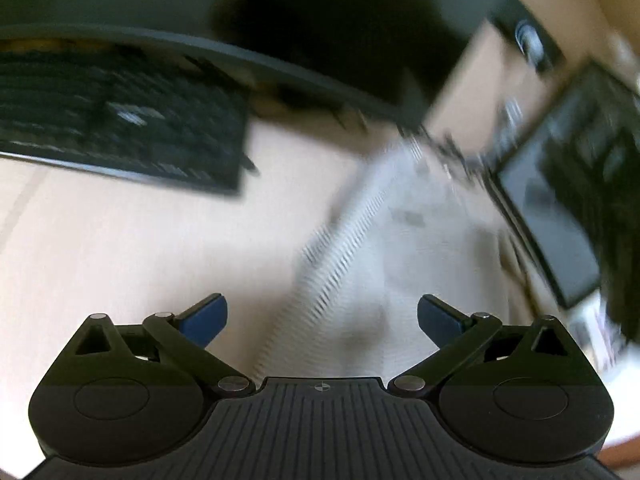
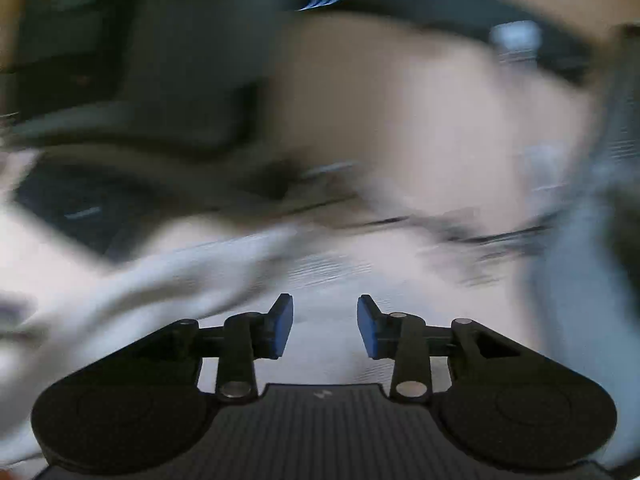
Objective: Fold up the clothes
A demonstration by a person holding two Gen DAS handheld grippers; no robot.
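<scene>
A white garment (image 1: 384, 256) with a ribbed edge lies on the pale table, ahead of my left gripper (image 1: 322, 318), which is wide open and empty above its near end. In the right wrist view the same white cloth (image 2: 320, 280) spreads under and ahead of my right gripper (image 2: 325, 326), which is partly open with nothing between its blue pads (image 2: 283, 326). Both views are blurred by motion.
A black keyboard (image 1: 120, 120) lies at the back left of the pale table (image 1: 100, 248). A dark screen or tablet (image 1: 552, 208) stands at the right. Dark blurred shapes (image 2: 120, 120) fill the back of the right wrist view.
</scene>
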